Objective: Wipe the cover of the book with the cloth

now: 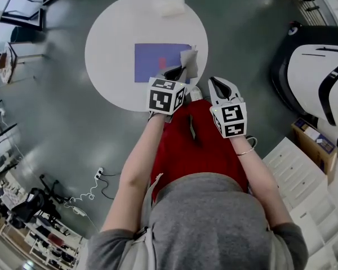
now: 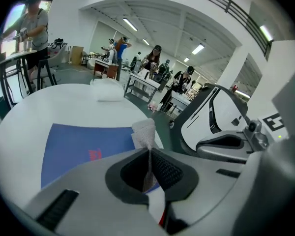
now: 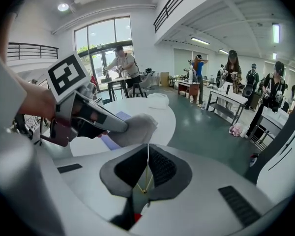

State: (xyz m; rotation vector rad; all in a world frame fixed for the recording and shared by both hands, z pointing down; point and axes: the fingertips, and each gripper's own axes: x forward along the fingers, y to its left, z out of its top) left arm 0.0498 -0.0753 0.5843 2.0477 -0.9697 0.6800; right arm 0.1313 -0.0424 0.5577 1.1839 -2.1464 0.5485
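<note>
My left gripper (image 1: pixel 176 72) is pinched tight on the cloth (image 1: pixel 189 61), holding it over the right edge of the blue book (image 1: pixel 155 61). The book lies flat mid round white table (image 1: pixel 110 35). My right gripper (image 1: pixel 215 82) has its 2 jaws pressed together on nothing, just off the table's near edge.

Left tongs (image 1: pixel 176 72) and cloth (image 1: pixel 189 61) cover the near right corner of the book (image 1: pixel 152 61); its red print's too small to read.
</note>
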